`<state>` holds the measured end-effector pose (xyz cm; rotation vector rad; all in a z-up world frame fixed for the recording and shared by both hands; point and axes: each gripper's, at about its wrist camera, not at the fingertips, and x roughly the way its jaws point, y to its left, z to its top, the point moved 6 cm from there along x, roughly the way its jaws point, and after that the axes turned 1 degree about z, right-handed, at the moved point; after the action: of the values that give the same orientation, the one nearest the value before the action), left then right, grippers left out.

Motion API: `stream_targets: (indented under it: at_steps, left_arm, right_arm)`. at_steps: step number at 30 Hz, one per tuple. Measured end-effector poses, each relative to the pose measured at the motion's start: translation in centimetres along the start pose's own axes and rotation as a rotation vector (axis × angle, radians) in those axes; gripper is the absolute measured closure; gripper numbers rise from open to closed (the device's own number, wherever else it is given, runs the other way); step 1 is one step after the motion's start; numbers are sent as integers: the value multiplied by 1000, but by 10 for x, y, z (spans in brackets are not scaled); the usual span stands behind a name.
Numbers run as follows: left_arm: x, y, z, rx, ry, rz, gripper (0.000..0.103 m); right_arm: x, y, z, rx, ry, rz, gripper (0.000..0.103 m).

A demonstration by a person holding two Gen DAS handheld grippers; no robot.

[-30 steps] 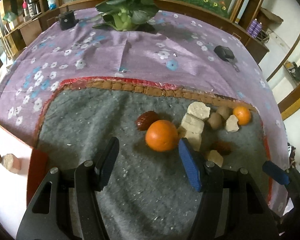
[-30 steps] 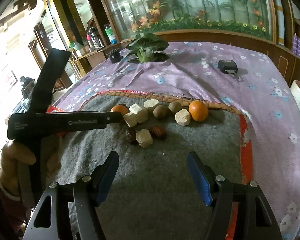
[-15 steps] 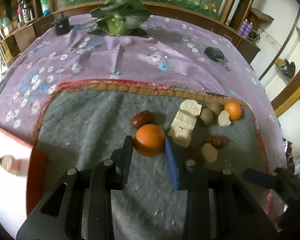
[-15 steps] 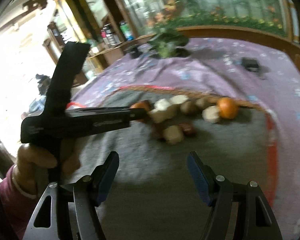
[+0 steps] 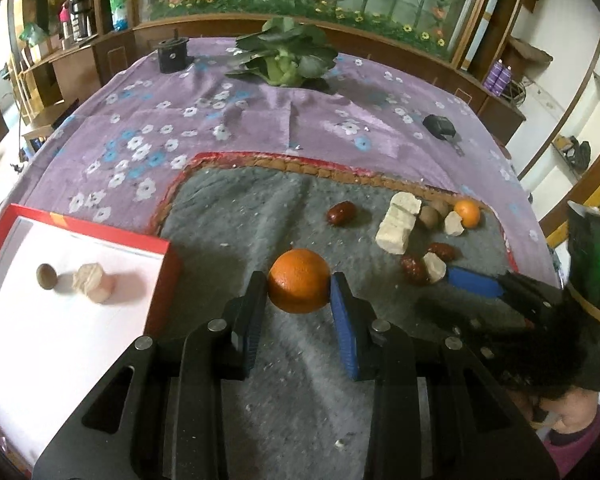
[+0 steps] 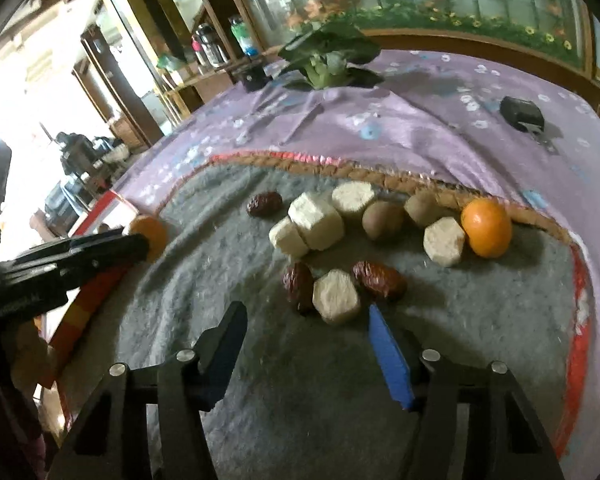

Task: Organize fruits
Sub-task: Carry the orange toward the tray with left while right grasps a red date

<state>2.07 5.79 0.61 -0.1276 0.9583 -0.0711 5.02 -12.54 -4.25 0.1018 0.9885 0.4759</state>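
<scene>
Fruits: mostly unsorted yet. Orange pinched btwn both pads of left gripper, jaws closed snug on its sides, lifted or just off grey felt mat, can't tell which; sits near red-rimmed white tray, not over it. In tray so far: one small brown round fruit and one pale faceted chunk, just beside each other, so roughly two pcs done, w/ orange judged next in. Left on mat, right-wrist view: second orange at far right edge, two brown round fruits, three wrinkly dark-red dates, several pale chunks bunched touching. Right gripper empty, jaws wide apart, hovering low just short of nearest pale chunk, w/ dates touching either side of it. Materials: oranges smooth, glossy, dimpled skin, near-spherical, prob. firm; dates shrivelled, shiny, oblong; chunks chalky matte, cut in flat hexagonal facets, look crumbly (white crumbs scattered on felt). Mat fuzzy, coarse, w/ red and woven tan border; under it purple floral cloth, thin, creased. Tray hard, flat, smooth white floor, low rim. Pads: one blue, one black, ribbed.
</scene>
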Motion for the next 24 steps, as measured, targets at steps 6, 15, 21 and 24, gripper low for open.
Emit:
stream_targets:
  at_steps: [6, 15, 21, 24]
  left_arm:
    - [-4, 5, 1, -13, -10, -7, 71]
    - [-10, 12, -1, -27, -14, -3, 71]
    - [-11, 13, -1, -23, -13, -5, 71]
    - [-11, 18, -4, -35, -11, -1, 71]
  right_arm:
    - [-7, 26, -13, -44, 35, 130, 41]
    - [-3, 14, 14, -77, -28, 36, 47]
    - [10, 21, 15, -153, -16, -53, 53]
    - [5, 26, 18, -199, -15, -105, 55]
